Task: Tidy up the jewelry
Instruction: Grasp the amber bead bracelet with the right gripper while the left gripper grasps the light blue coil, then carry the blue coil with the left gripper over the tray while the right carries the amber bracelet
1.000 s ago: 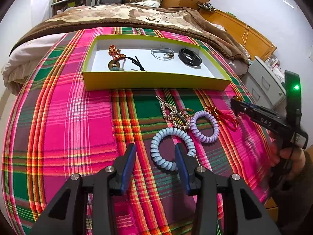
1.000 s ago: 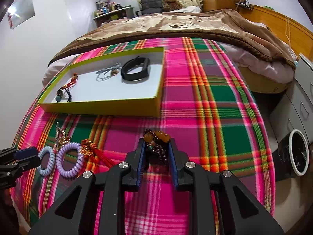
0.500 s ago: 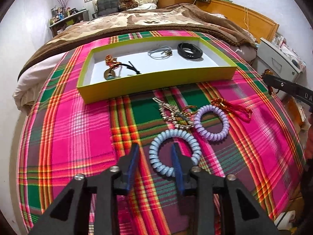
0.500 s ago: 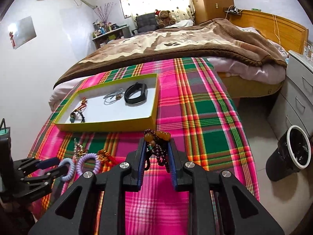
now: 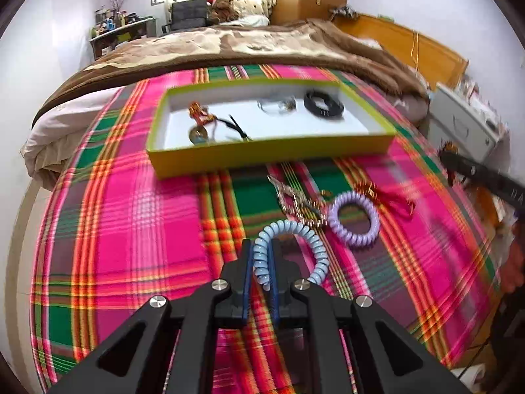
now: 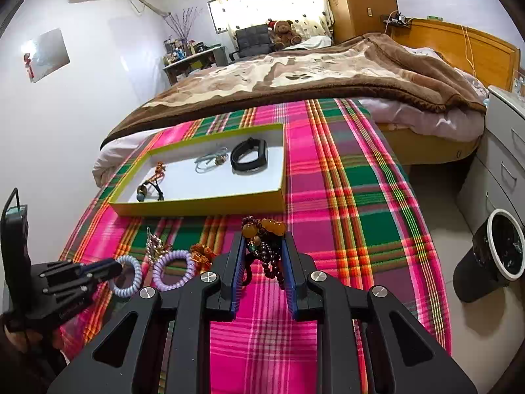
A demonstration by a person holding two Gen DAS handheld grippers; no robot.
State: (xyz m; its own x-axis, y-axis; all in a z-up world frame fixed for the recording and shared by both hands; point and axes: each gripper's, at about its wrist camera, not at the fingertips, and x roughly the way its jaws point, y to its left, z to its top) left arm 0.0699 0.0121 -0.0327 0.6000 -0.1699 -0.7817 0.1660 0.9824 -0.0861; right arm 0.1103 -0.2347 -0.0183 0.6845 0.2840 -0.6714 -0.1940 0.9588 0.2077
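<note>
While the plaid blanket (image 5: 131, 229) on the bed carries the yellow tray (image 5: 269, 154), the left gripper (image 5: 261, 262) has its fingers clenched on the blue coil bracelet (image 5: 295, 239), the right gripper (image 6: 262, 256) grasps the dark bead bracelet (image 6: 265, 246). Step in hand, I judge: pickup. Next, each must travel over the tray wall and release.

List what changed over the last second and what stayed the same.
The left hand-held gripper closed on the blue coil bracelet, which had lain loose between its open jaws. The right hand-held gripper rose, keeping its bead bracelet. The purple coil, gold chain and tray stayed put.
</note>
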